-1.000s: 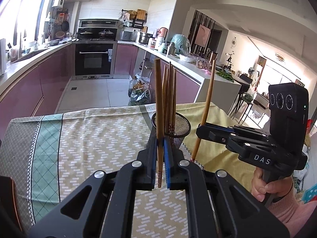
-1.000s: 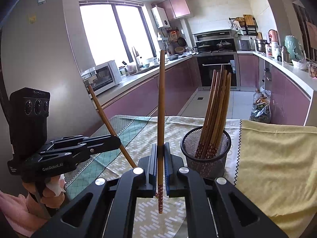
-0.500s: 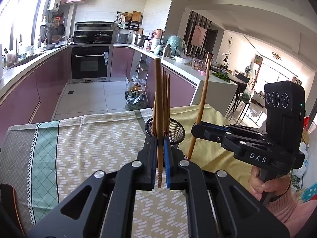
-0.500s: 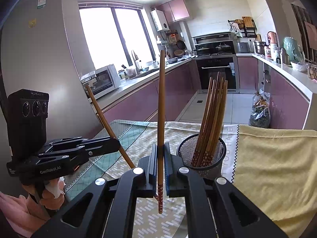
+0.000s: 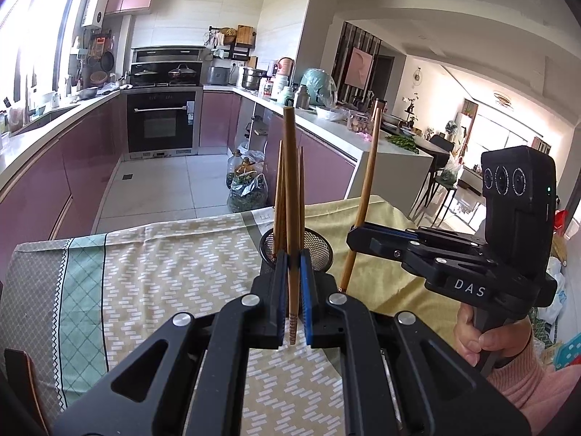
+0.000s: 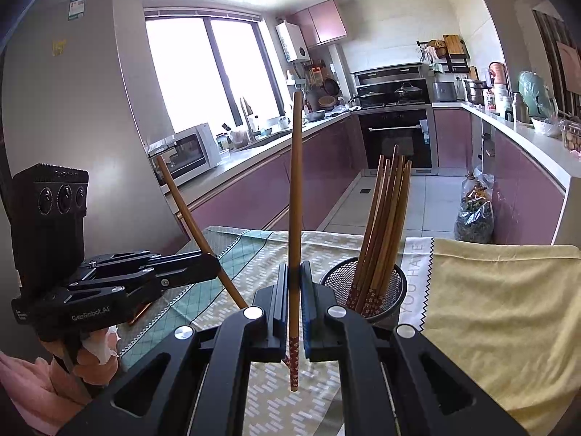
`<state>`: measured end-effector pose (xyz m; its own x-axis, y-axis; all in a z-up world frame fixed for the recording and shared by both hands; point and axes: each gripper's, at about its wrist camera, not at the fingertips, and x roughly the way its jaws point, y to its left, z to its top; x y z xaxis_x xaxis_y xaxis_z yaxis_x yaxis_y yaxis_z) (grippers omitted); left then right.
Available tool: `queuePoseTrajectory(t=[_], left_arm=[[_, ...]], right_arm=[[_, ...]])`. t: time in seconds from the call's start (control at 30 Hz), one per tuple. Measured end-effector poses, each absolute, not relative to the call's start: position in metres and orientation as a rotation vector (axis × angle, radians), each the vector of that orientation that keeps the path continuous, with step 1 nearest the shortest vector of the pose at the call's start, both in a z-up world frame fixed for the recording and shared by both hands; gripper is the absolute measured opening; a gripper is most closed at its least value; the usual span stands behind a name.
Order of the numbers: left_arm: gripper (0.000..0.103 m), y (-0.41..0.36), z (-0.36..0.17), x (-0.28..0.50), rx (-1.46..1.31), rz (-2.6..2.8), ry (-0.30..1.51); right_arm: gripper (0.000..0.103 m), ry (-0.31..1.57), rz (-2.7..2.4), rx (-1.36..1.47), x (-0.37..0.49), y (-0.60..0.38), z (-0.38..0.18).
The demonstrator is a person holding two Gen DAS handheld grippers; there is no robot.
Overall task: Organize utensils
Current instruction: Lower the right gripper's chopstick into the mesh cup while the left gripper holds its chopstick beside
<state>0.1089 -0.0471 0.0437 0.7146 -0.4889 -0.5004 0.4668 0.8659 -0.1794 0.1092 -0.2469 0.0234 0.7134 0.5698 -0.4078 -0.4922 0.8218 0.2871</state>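
Patterned cloth (image 5: 174, 265) across the lower frame, green band at its left edge; plain yellow cloth (image 6: 501, 298) at lower right. Black oven (image 5: 161, 123) upper centre, two lidded pans (image 5: 165, 71) on the hob above. Purple cabinets (image 5: 43, 178) along the left. White microwave (image 6: 190, 152) at centre left on the counter, bright window (image 6: 207, 72) behind. Grey fridge (image 6: 72, 101) at upper left. Bag of greens (image 5: 247, 190) on the floor tiles, mid-frame. Dining chairs (image 5: 441, 167) at far right, dimly seen.
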Motion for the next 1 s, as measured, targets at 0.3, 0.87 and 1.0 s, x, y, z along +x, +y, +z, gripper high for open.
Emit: queuePoseTrajectory(t=[0.3, 0.87, 1.0], left_arm=[[0.008, -0.050, 0.050, 0.111, -0.036, -0.537, 0.557], [0.008, -0.060, 0.060, 0.115, -0.019, -0.546, 0.542], [0.008, -0.061, 0.062, 0.115, -0.018, -0.547, 0.541]], right_arm=[[0.005, 0.495, 0.591, 0.162, 0.109, -0.248, 0.025], [0.005, 0.475, 0.584, 0.169, 0.113, -0.250, 0.030], [0.005, 0.472, 0.583, 0.169, 0.113, -0.250, 0.031]])
